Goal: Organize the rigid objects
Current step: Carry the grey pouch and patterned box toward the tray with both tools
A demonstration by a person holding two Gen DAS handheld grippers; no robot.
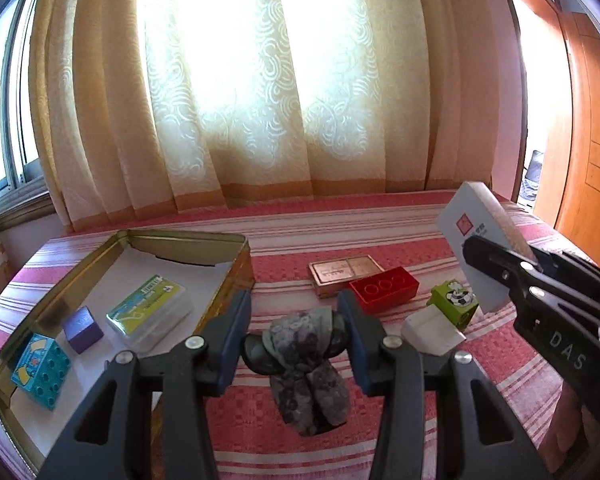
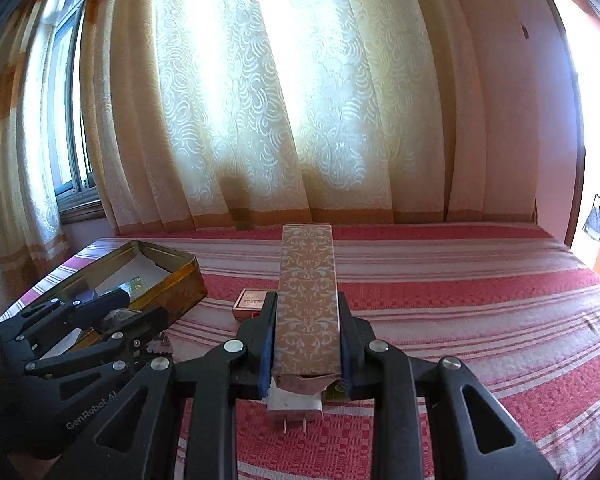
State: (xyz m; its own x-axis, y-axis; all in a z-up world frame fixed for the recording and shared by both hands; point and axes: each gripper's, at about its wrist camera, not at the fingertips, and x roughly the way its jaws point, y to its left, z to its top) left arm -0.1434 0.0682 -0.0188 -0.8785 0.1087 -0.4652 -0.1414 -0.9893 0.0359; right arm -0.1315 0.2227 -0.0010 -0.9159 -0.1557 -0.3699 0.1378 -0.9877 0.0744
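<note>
My left gripper (image 1: pixel 294 312) is open, its jaws astride a grey cloth-wrapped dark object (image 1: pixel 300 348) lying on the red striped cloth. The gold tin (image 1: pixel 148 240) at left holds a teal block (image 1: pixel 40 366), a purple cube (image 1: pixel 83 329) and a clear plastic case (image 1: pixel 150 310). My right gripper (image 2: pixel 306 336) is shut on a tall patterned box (image 2: pixel 307 292), held upright above the cloth; the box shows white in the left wrist view (image 1: pixel 476 236). A white charger plug (image 2: pixel 294 404) lies under it.
A copper case (image 1: pixel 342 274), a red brick (image 1: pixel 382 288), a green panda block (image 1: pixel 454 302) and a white block (image 1: pixel 432 330) lie on the cloth between the grippers. The curtain hangs behind. A wooden door (image 1: pixel 592 160) stands at right.
</note>
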